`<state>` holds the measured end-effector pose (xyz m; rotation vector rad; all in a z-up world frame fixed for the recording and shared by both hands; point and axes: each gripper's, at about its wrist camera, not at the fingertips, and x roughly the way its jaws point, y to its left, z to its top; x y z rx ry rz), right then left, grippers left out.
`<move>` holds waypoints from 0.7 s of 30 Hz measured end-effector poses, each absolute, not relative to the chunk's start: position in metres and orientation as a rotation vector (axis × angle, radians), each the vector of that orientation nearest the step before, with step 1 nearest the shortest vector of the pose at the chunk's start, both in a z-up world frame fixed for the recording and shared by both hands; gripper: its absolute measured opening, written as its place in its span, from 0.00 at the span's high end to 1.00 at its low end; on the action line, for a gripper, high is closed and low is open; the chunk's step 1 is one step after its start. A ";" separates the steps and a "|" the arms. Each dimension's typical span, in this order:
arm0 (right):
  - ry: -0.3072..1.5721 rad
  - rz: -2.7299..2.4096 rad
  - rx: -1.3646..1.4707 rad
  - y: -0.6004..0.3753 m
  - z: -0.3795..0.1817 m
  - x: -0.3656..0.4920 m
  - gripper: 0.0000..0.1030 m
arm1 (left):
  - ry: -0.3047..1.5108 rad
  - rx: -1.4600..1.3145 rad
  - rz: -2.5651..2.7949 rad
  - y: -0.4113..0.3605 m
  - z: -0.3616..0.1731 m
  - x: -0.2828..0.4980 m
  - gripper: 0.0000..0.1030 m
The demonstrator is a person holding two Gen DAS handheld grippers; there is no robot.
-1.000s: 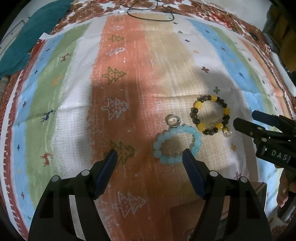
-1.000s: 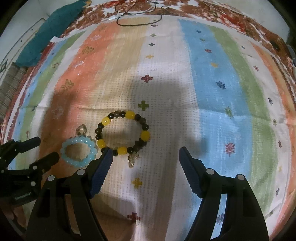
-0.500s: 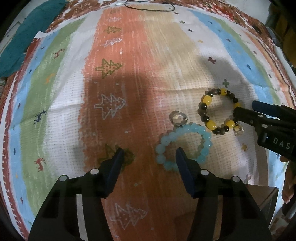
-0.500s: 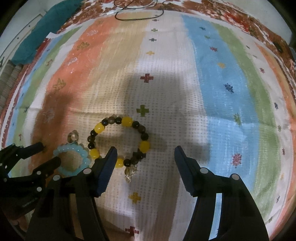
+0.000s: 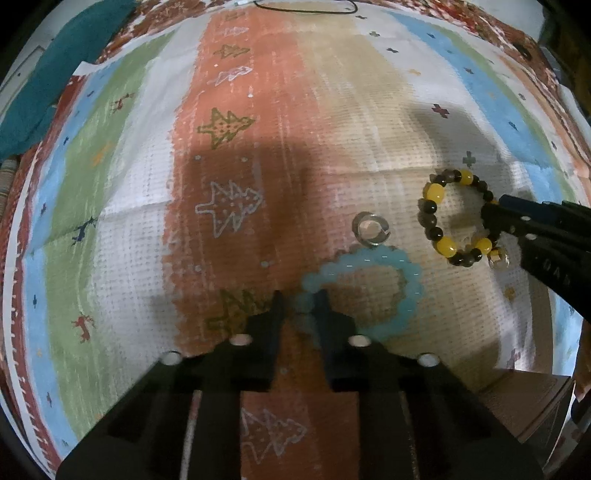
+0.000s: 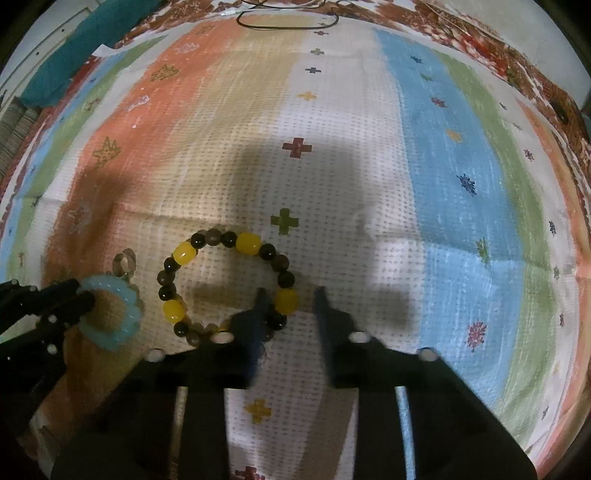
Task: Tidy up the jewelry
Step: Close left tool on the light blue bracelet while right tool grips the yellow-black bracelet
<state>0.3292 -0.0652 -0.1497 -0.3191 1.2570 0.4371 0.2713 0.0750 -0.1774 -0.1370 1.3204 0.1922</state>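
Observation:
A light blue bead bracelet (image 5: 406,288) lies on the striped cloth (image 5: 122,229), and my left gripper (image 5: 299,301) is shut on its left edge. A small clear ring (image 5: 371,229) rests just above it. Right of that lies a bracelet of yellow and dark beads (image 5: 434,192) with a small charm. In the right wrist view my right gripper (image 6: 290,295) straddles this bracelet's (image 6: 184,253) right side. Its jaws are closing with a yellow bead between them, and a gap still shows beside the bead. The left gripper (image 6: 83,293) on the blue bracelet (image 6: 125,317) appears at the left edge there.
A teal cloth (image 5: 55,74) lies at the far left corner, and a black cable (image 6: 284,22) loops along the far edge. A brown cardboard box (image 5: 524,398) sits at the near right. The patterned cloth spreads wide to the left and right of the jewelry.
Both grippers sank toward the cloth and their jaws narrowed. The left closed onto the blue bracelet's edge. The right's jaws came in around the yellow and dark bracelet's right side.

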 end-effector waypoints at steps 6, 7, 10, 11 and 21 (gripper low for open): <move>1.222 0.462 -0.350 -0.064 -0.144 0.323 0.88 | 1.313 -0.141 0.207 0.073 -0.171 0.271 0.90; 1.217 0.463 -0.353 -0.064 -0.143 0.322 0.88 | 1.309 -0.143 0.207 0.073 -0.169 0.270 0.90; 1.198 0.473 -0.331 -0.067 -0.133 0.319 0.88 | 1.286 -0.152 0.190 0.070 -0.159 0.269 0.90; 1.190 0.476 -0.320 -0.068 -0.128 0.319 0.88 | 1.276 -0.154 0.181 0.069 -0.155 0.269 0.90; 1.109 0.522 -0.234 -0.078 -0.083 0.314 0.88 | 1.207 -0.188 0.145 0.052 -0.119 0.252 0.90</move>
